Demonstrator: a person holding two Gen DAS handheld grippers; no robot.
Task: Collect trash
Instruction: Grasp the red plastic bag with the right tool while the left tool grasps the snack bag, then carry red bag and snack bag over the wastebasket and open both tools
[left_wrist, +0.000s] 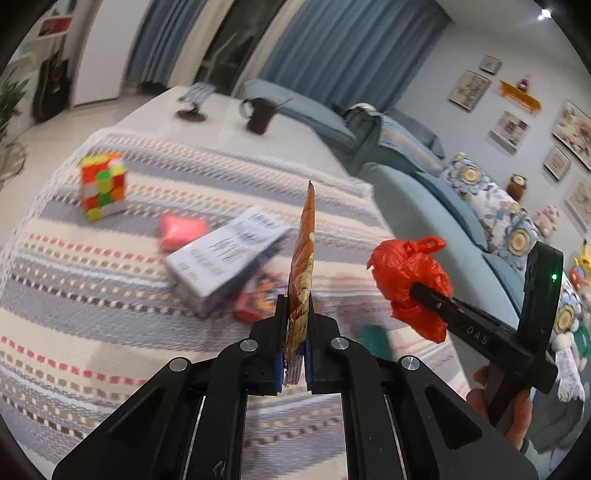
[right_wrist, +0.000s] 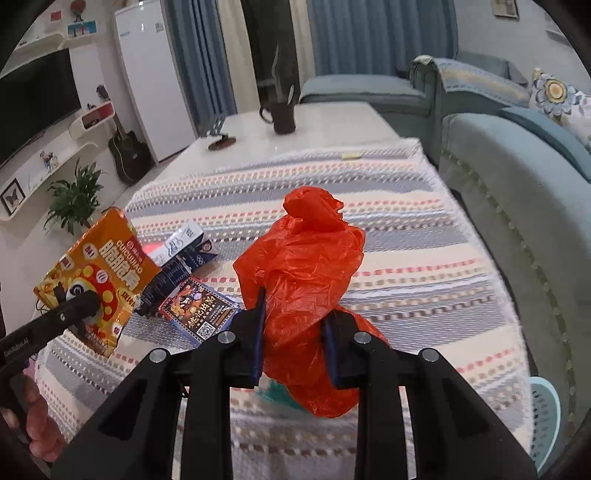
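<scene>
Trash is in both tongs, held above the table: the left gripper (left_wrist: 297, 321) pinches an orange snack wrapper (left_wrist: 303, 266), the right gripper (right_wrist: 295, 332) squeezes a crumpled red plastic bag (right_wrist: 306, 266). Boxes (left_wrist: 225, 254) lie on the striped cloth (left_wrist: 110, 295); no bin is clearly visible.

You have two grippers, each holding one piece: one snack wrapper (right_wrist: 92, 273), one red bag (right_wrist: 306, 280); two boxes, one cube (left_wrist: 103, 184).

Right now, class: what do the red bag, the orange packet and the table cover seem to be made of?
Red bag: thin plastic film, glossy, finely crinkled.
Orange packet: printed plastic or foil wrapper, shiny and creased; which one is unclear.
Table cover: woven cloth, matte, striped, probably cotton.
</scene>
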